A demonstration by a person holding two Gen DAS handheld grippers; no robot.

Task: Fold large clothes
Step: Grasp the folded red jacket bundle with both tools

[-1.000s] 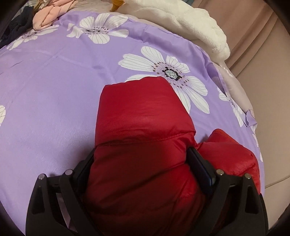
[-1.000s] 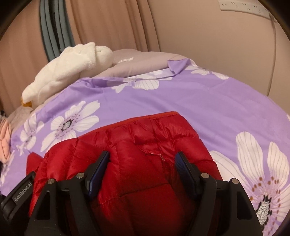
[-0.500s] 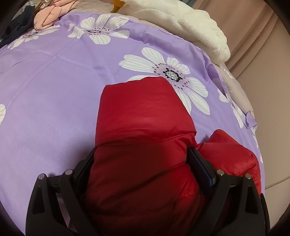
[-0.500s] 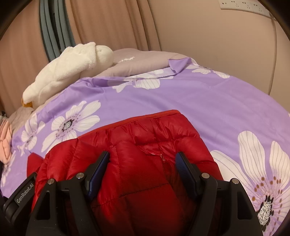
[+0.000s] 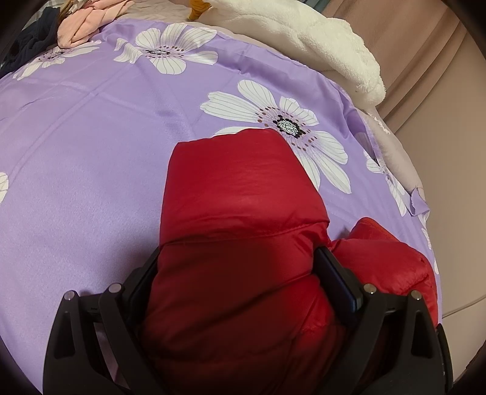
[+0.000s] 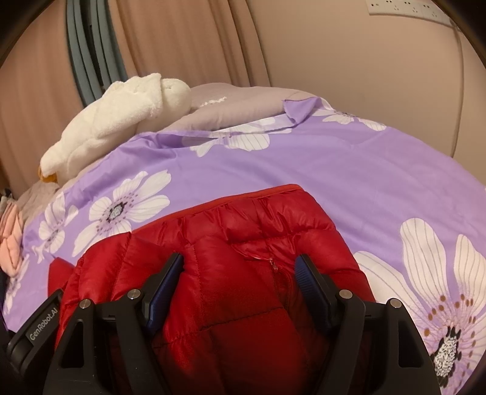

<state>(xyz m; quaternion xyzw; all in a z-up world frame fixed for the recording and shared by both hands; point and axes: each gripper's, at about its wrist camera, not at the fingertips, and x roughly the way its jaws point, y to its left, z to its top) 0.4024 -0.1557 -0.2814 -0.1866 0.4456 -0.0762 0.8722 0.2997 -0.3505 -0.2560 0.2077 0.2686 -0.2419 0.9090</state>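
Note:
A red puffer jacket [image 5: 243,212] lies on a purple flowered bedsheet [image 5: 91,136]. In the left wrist view a folded part of it, perhaps a sleeve, reaches away from me. My left gripper [image 5: 240,258] has its jaws wide apart with the thick red padding bulging between them. In the right wrist view the jacket [image 6: 243,231] shows its zipper and front hem. My right gripper [image 6: 240,264] is also wide open with the padding between its fingers. The left gripper's body [image 6: 33,328] shows at the lower left there.
A white plush blanket [image 5: 319,39] and a grey pillow [image 6: 231,109] lie at the bed's far edge. Pink and dark clothes [image 5: 82,21] are piled at the far left corner. Beige curtains [image 6: 182,45] and a wall with a power strip [image 6: 404,9] stand behind.
Almost nothing differs. Both views have shifted very slightly; the jacket and both grippers hold the same pose.

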